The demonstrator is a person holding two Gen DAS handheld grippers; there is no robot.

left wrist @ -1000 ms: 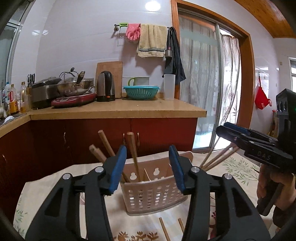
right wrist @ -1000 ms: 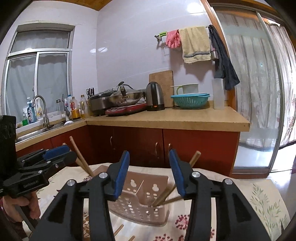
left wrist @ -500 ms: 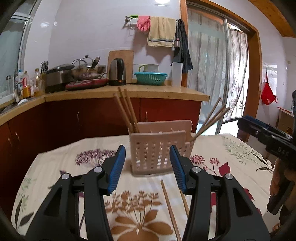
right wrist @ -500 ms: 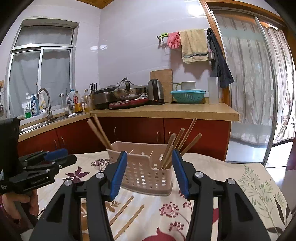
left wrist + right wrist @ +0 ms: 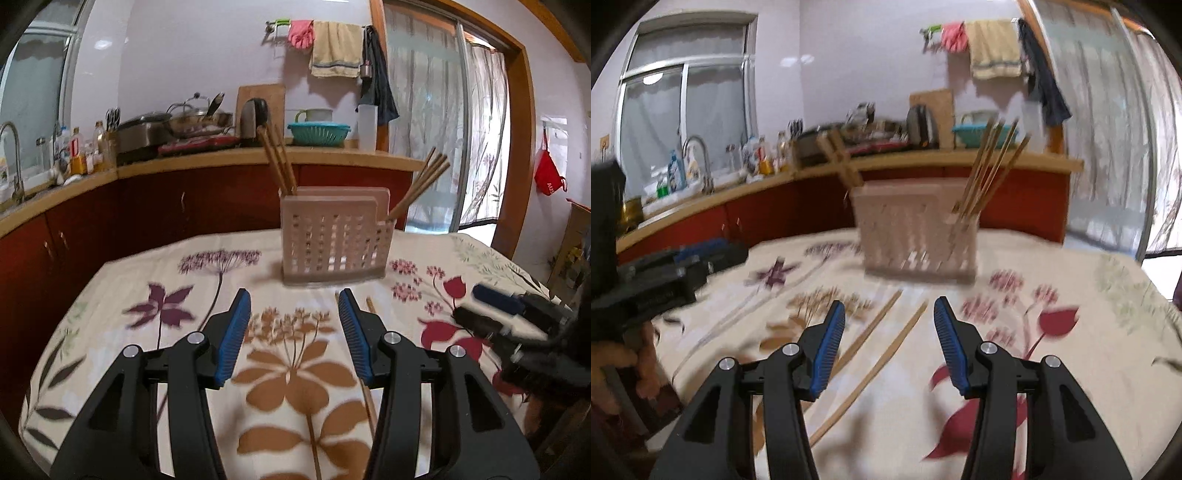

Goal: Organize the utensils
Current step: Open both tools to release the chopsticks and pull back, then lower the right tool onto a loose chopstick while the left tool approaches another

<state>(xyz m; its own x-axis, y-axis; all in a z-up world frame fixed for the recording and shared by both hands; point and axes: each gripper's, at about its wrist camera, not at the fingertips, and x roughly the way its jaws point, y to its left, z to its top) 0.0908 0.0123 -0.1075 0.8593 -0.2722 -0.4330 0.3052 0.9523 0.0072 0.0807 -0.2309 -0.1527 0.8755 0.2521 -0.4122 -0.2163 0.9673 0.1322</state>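
Left gripper (image 5: 294,332) released, jaws spread wide, nothing between them — hovers above floral tablecloth (image 5: 288,373). Perforated utensil holder (image 5: 334,240) stands straight ahead of it, chopsticks upright at both ends. Right gripper (image 5: 889,338) likewise released and empty. Two loose chopsticks (image 5: 879,369) lie on cloth just ahead of its fingertips, slanting toward holder beyond — view blurred.

Your kitchen backdrop, away from the table work

You have a floral tablecloth (image 5: 155,295) underfoot of everything, a red-cabinet counter (image 5: 207,162) behind carrying a kettle (image 5: 253,116), a teal colander (image 5: 318,133), a lidded pan (image 5: 195,120) and bottles (image 5: 761,155) near the faucet (image 5: 696,155); a towel (image 5: 335,48) and pink glove (image 5: 301,33) hang above, a red bag (image 5: 548,173) to your right.
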